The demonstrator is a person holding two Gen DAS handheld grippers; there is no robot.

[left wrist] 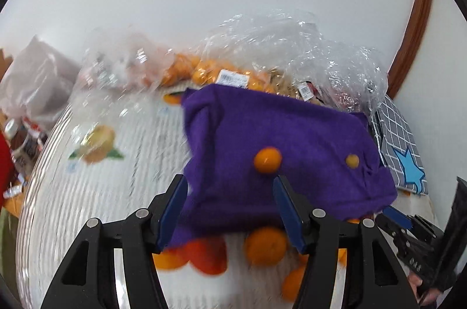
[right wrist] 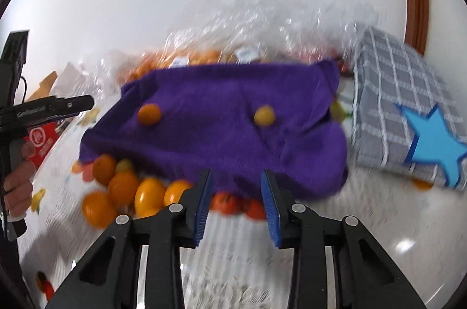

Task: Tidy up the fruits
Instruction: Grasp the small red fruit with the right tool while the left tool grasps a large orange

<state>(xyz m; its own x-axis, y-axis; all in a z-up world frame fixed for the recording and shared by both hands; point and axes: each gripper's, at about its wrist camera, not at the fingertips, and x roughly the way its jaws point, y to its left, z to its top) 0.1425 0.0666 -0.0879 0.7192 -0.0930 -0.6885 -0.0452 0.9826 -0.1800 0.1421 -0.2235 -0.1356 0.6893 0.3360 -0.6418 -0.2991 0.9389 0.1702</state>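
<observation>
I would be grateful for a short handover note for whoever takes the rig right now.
Left gripper: open, nothing held, over the near edge of the purple cloth.
Right gripper: open, empty, at the cloth's near edge.
Two small fruits lie on top of the cloth; a pile of oranges and redder fruit sits on the table by its near edge. More oranges stay in the clear bags behind.
Done: nothing visibly sorted.
Left: gather and sort the loose fruit.

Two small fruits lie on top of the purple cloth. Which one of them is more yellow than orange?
The small fruit nearer the checked grey bag is the yellowish one. The other fruit on the purple cloth is clearly orange and somewhat bigger.
</observation>
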